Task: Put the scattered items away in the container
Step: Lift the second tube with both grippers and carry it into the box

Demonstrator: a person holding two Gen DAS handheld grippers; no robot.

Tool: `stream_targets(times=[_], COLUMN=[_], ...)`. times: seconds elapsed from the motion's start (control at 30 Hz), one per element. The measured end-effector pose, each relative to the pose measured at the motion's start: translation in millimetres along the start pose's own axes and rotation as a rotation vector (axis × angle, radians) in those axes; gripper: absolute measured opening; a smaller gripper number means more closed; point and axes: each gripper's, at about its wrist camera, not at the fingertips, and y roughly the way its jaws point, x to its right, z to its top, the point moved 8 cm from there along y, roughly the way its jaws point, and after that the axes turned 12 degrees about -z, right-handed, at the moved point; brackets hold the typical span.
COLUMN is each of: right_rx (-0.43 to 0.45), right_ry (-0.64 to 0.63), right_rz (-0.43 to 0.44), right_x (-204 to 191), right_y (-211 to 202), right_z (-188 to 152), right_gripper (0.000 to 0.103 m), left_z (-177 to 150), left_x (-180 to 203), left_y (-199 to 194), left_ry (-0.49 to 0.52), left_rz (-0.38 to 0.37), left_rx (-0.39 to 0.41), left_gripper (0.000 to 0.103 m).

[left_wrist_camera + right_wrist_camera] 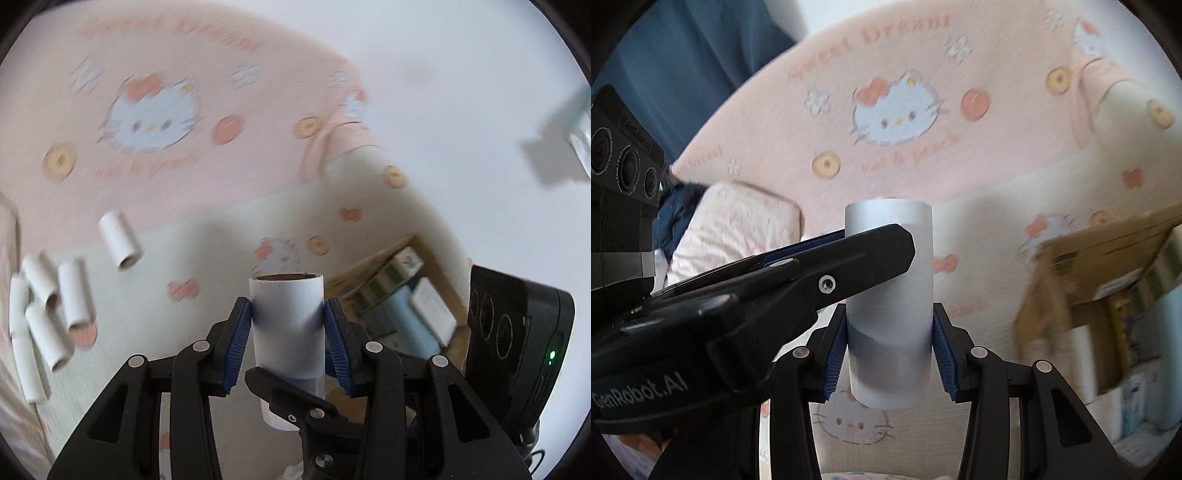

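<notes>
Both tools, left (pixel 288 328) and right (pixel 889 350), pinch one white tube (pixel 286 325); loose tubes (pixel 55 306) and cardboard box (pixel 1100 266) flank.

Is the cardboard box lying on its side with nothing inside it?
No, the cardboard box stands open-topped with cartons packed inside it.

Left gripper (pixel 287 332) – blue pads clamped on upright white tube (pixel 286 325), frame centre | loose white tubes (pixel 48 314) heaped at left edge, one more (pixel 120 240) apart, upper left of heap | pink cartoon-cat blanket (pixel 155 114) behind – blurred | open cardboard box (pixel 402 295) right of centre
</notes>
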Motion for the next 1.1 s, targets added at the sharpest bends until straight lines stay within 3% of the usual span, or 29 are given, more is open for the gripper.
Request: stream_targets(times=[0.17, 0.53, 0.77, 1.1], right_rx=[0.047, 0.011, -0.034, -0.099], right_ry=[0.034, 0.143, 0.209, 0.214], right_rz=[-0.041, -0.099, -0.138, -0.185], right_x=[33.5, 122.0, 161.2, 187.7], right_y=[-22.1, -42.0, -41.9, -28.4], right_z=[9.5, 6.4, -3.0, -4.4], right_gripper=[0.041, 0.041, 0.041, 0.041], left_z=[12.0, 5.1, -6.8, -12.8], left_x=[37.2, 97.8, 106.9, 112.0], left_y=[21.5, 100.3, 142.2, 169.2], left_ry=[0.031, 0.090, 0.039, 0.060], left_rz=[-0.065, -0.123, -0.165, -0.195], left_rx=[-0.044, -0.245, -0.357, -0.411], left_gripper=[0.044, 0.044, 0.044, 0.044])
